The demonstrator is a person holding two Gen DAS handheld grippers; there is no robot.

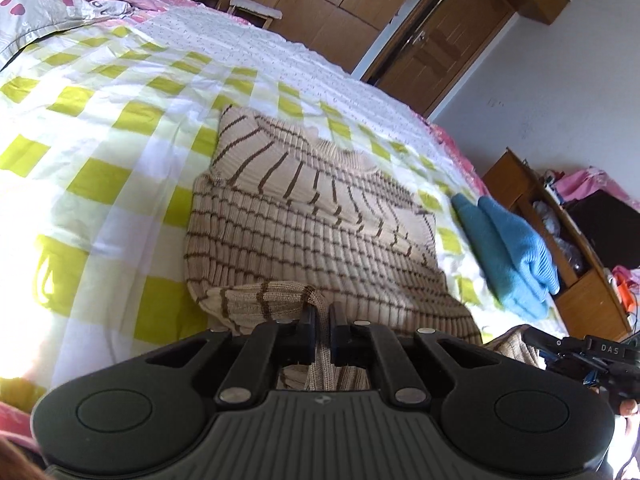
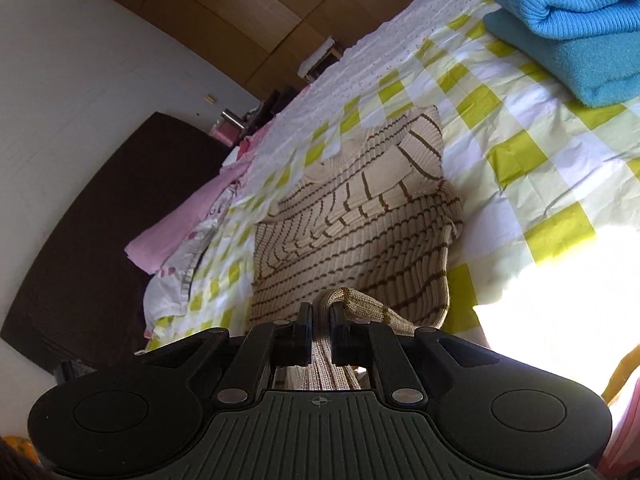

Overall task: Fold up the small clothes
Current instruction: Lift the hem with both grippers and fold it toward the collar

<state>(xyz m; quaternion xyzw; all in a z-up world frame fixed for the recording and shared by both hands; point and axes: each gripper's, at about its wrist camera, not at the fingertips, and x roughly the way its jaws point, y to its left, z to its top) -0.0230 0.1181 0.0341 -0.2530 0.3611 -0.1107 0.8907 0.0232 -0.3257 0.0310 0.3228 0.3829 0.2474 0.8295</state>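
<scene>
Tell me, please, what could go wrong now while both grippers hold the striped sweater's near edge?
1. The left gripper and right gripper each pinch only a small bunch of the striped sweater; the knit may slip out.
2. The folded sleeves may slide open.
3. Carried too far, it could disturb the blue folded clothes.

A cream ribbed sweater (image 1: pixel 304 216) with thin brown stripes lies at the centre of both views, spread on the green-and-white checked bedcover, its sleeves folded in across the chest — collar toward the top of the frame. Its near hem is bunched and lifted at lower centre. A folded blue knit (image 2: pixel 568 28) lies apart — upper right in the right view.
</scene>
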